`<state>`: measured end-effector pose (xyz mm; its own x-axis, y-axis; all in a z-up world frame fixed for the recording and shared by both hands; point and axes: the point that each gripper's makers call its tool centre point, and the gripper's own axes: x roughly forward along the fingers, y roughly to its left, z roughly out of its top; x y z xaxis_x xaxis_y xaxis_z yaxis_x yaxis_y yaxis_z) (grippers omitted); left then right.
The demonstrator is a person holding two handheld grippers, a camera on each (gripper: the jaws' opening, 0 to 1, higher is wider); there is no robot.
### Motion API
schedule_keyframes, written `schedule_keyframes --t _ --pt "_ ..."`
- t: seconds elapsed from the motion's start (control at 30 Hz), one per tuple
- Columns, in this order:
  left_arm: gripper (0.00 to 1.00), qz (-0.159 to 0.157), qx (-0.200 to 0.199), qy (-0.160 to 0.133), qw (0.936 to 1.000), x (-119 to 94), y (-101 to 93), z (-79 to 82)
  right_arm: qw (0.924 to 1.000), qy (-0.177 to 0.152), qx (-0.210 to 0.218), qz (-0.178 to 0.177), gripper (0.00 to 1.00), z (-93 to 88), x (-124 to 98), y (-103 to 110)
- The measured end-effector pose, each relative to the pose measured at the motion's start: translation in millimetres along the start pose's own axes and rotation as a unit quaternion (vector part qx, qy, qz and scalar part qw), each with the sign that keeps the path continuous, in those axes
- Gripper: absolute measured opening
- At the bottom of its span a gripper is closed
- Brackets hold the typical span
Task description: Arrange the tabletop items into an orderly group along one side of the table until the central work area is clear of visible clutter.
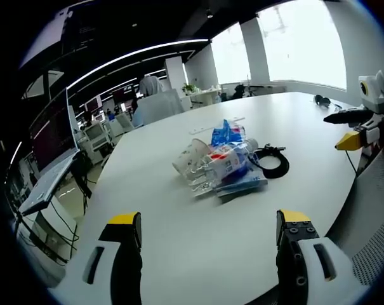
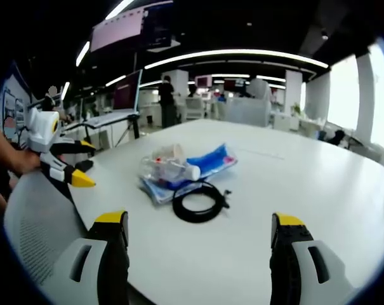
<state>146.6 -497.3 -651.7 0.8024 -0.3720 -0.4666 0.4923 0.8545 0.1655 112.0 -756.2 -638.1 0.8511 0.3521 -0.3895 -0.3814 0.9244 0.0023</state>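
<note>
A small heap lies in the middle of the white table (image 1: 179, 254): clear plastic cups (image 1: 193, 162), a plastic bottle with a red and white label (image 1: 233, 154), blue packets (image 1: 227, 132) and a coiled black cable (image 1: 273, 162). My left gripper (image 1: 211, 225) is open, well short of the heap. The right gripper (image 1: 360, 130) shows at the right edge of the left gripper view. In the right gripper view the cups and bottle (image 2: 169, 168) rest on blue packets (image 2: 207, 160), the cable coil (image 2: 199, 204) in front. My right gripper (image 2: 199, 229) is open and empty. The left gripper (image 2: 68, 165) is at the left.
A small dark object (image 1: 322, 99) lies at the table's far side. A laptop on a stand (image 1: 49, 178) is off the table's left. A person (image 1: 155, 101) sits beyond the far edge. A mesh chair back (image 2: 36, 222) is near the table edge.
</note>
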Motion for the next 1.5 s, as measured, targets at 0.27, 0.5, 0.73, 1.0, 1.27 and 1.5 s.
schedule_keyframes --t 0.27,0.5,0.73,1.0,1.27,1.5 --pt "0.86 -0.001 -0.007 -0.007 0.9999 -0.7 0.3 2.7 1.0 -0.002 0.001 0.003 0.91 1.0 0.2 1.6" --pt "0.86 0.0 -0.009 -0.011 0.9999 -1.4 0.8 3.7 1.0 0.003 -0.002 0.007 0.91 -1.5 1.0 3.4" --pt "0.85 0.002 -0.009 -0.01 0.9999 -1.3 1.2 3.3 0.9999 0.005 0.001 0.009 0.91 -1.8 1.1 4.0" --pt "0.85 0.003 -0.01 -0.013 0.9999 -1.9 1.9 4.7 0.9999 0.006 0.003 0.012 0.9 -2.1 0.9 5.0" --pt "0.84 -0.004 -0.005 -0.009 0.9999 -0.7 -0.9 4.2 1.0 0.006 0.004 0.003 0.9 -2.2 0.6 1.5" --pt "0.83 -0.007 -0.005 -0.015 0.9999 -0.8 -1.1 5.8 1.0 0.004 0.004 -0.003 0.9 -1.5 0.3 -0.9"
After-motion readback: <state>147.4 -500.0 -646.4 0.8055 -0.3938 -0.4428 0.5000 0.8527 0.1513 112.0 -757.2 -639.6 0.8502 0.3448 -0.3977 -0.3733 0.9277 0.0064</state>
